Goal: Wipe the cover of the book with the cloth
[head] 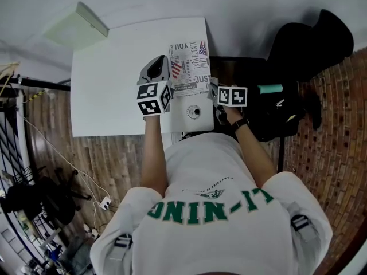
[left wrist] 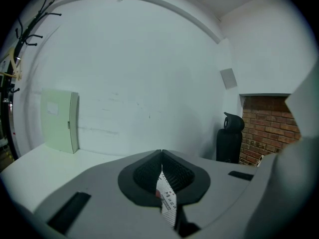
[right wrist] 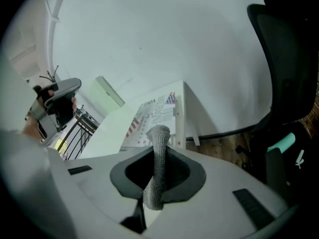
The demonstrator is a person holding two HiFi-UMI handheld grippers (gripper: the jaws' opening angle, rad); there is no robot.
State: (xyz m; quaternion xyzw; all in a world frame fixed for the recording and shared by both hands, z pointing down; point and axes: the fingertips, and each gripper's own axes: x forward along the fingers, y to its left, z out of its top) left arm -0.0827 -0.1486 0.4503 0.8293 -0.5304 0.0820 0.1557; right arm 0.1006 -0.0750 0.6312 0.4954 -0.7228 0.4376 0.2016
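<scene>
The book [head: 190,68], its cover printed with flags and lettering, lies on the white table [head: 114,79] by the right edge. My left gripper [head: 156,69] sits at the book's left side. In the left gripper view its jaws [left wrist: 162,167] are shut on a thin printed edge of the book [left wrist: 168,201]. My right gripper [head: 215,95] is off the table's right front corner, shut on a grey knitted cloth [right wrist: 156,166] that stands up between the pads. Beyond the cloth the book [right wrist: 152,117] shows on the table.
A pale green flat box [head: 77,23] leans at the table's far left corner. A round fitting [head: 194,111] sits in the table near me. A black office chair [head: 312,42] and a teal object [head: 269,89] are on the right. A black rack [head: 14,130] stands left.
</scene>
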